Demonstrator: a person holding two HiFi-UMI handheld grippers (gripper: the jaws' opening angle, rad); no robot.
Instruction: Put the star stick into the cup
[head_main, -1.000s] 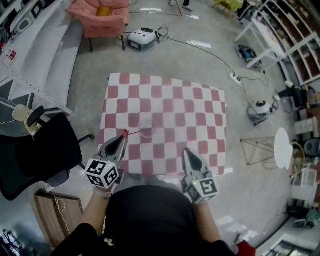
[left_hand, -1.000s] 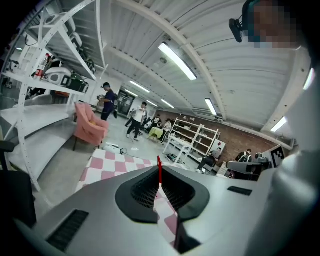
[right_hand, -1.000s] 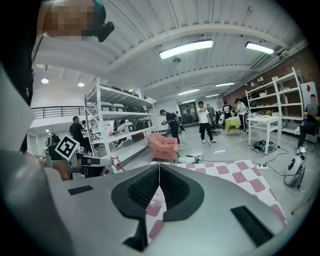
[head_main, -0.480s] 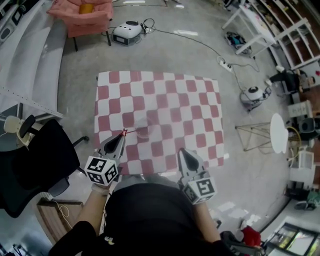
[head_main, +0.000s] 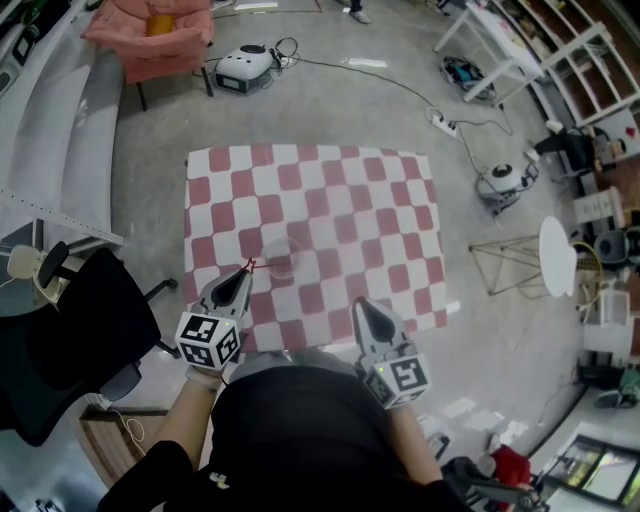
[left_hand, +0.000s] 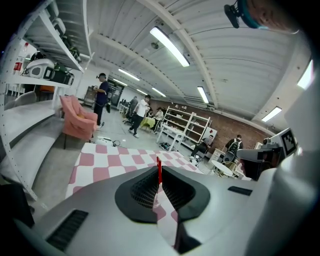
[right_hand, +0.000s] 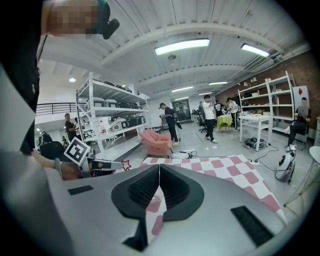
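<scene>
the star stick (left_hand: 159, 169) looks light, thin and stiff, a slim red rod that would likely slip or swivel if pinched loosely, and its fine shaft could bend or snap under a hard squeeze. the shaft is the place to hold it, low down, so the star end stays free. at its far end sits a small star (right_hand: 124, 164) drawn in red outline.

it is in the left gripper (head_main: 244, 276), whose jaws are drawn nearly together, pinching the rod so it stands up between them. the stick hangs over the checked table (head_main: 330, 200), toward the left edge and closer to the near edge than the far one.

the cup (head_main: 281, 259) is clear and hard to make out. it stands on the table just to the right of the star, apart from it. by my reading the stick has yet to go in.

the right gripper (head_main: 361, 308) hovers at the near edge, toward the right corner, jaws closed together with nothing in them.
</scene>
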